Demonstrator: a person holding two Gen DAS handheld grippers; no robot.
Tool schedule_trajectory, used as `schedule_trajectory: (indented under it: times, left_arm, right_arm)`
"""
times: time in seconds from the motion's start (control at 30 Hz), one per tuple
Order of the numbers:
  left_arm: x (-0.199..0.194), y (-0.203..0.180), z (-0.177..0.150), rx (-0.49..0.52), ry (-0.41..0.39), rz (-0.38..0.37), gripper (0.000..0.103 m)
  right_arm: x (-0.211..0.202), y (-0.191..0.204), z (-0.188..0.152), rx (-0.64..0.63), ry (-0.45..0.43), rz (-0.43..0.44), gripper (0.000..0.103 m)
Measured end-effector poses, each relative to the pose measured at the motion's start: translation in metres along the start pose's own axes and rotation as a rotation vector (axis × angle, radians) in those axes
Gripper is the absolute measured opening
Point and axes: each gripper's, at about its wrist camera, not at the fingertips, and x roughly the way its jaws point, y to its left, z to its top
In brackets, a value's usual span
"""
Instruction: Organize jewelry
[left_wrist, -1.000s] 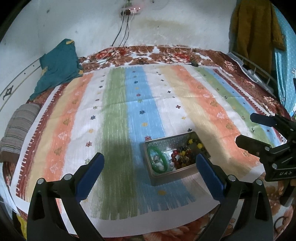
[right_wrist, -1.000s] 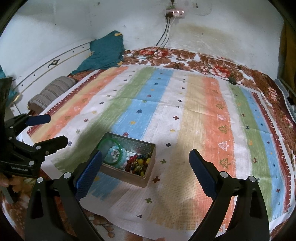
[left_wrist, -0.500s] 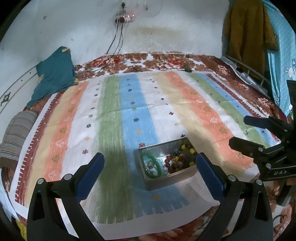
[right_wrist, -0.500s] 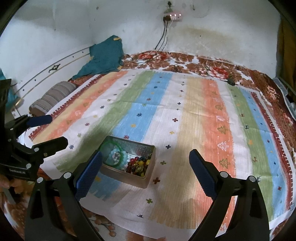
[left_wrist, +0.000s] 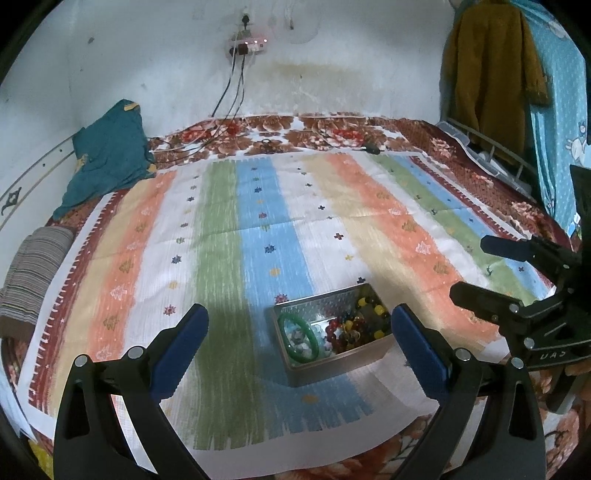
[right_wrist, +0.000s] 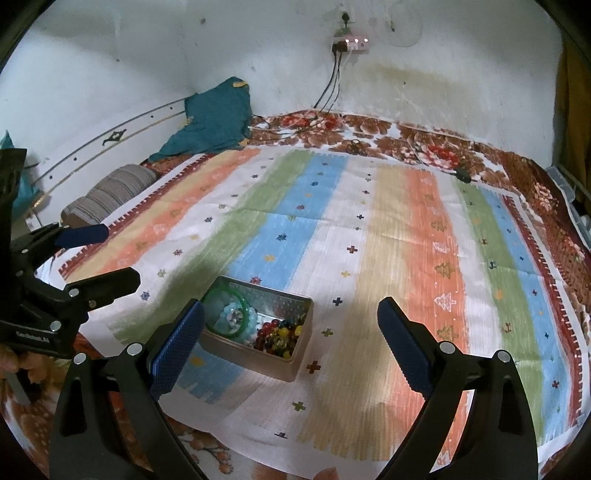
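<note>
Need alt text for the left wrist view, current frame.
An open metal tin holding a green bangle and mixed colored beads sits on a striped bedspread, between the open left gripper fingers. The right gripper, also open and empty, enters from the right.

Both wrist views look forward and down across the bed toward the back wall, each from near the metal tin (left_wrist: 334, 334) (right_wrist: 258, 328). The left wrist view sits left of the tin, the right wrist view right of it. Both share the tin, the striped cloth (left_wrist: 258, 221) (right_wrist: 369, 240) and the wall socket (left_wrist: 246, 44) (right_wrist: 351, 41).
</note>
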Motion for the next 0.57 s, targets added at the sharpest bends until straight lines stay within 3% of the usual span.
schedule_trajectory:
  times: [0.57]
  left_arm:
    - [-0.0036, -0.0003, 0.0025, -0.009, -0.02, -0.007, 0.097]
  right_arm:
    - [-0.0085, 0.0013, -0.0004, -0.01, -0.041, 0.006, 0.097]
